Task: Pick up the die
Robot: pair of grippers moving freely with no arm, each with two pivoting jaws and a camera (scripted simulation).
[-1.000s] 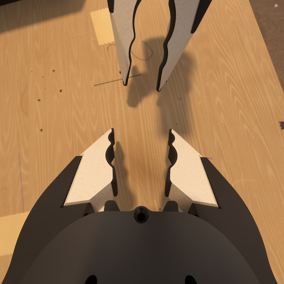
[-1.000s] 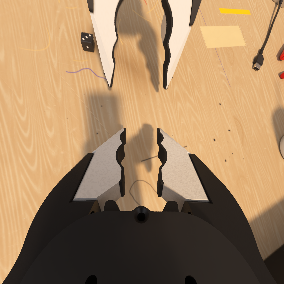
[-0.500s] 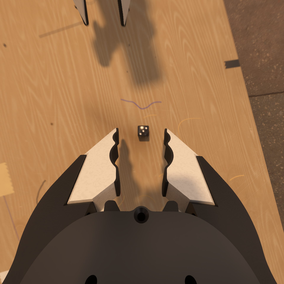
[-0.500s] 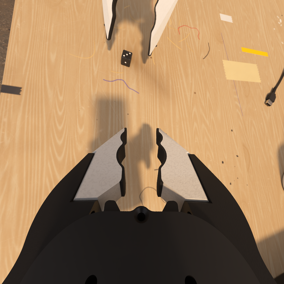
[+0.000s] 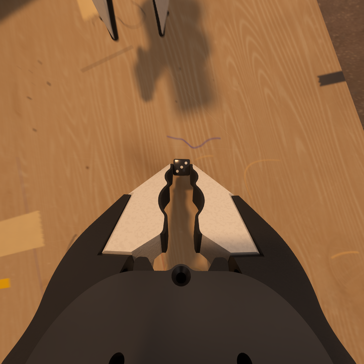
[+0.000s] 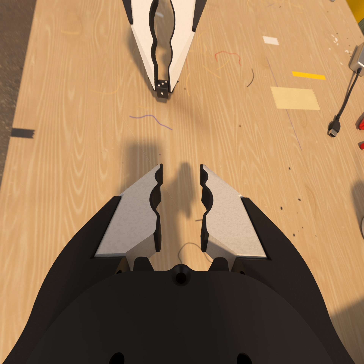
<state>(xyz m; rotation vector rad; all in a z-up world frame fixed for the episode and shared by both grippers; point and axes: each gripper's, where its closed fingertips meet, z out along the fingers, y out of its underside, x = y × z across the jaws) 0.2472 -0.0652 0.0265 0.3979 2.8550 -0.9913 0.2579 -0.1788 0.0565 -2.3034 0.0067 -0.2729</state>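
Observation:
A small black die with white pips sits between the fingertips of my left gripper, which is shut on it low over the wooden table. In the right wrist view the same die shows pinched at the tips of the left gripper, far ahead. My right gripper is open and empty, hovering above the table well short of the die. Its fingertips also show at the top of the left wrist view.
A grey cable with a plug and a grey adapter lie at the right. Tape patches, a yellow strip and loose thread scraps lie on the wood. The table edge with black tape is at the left.
My left gripper moved forward onto the die and shut on it. The right gripper backed away a little and stayed open.

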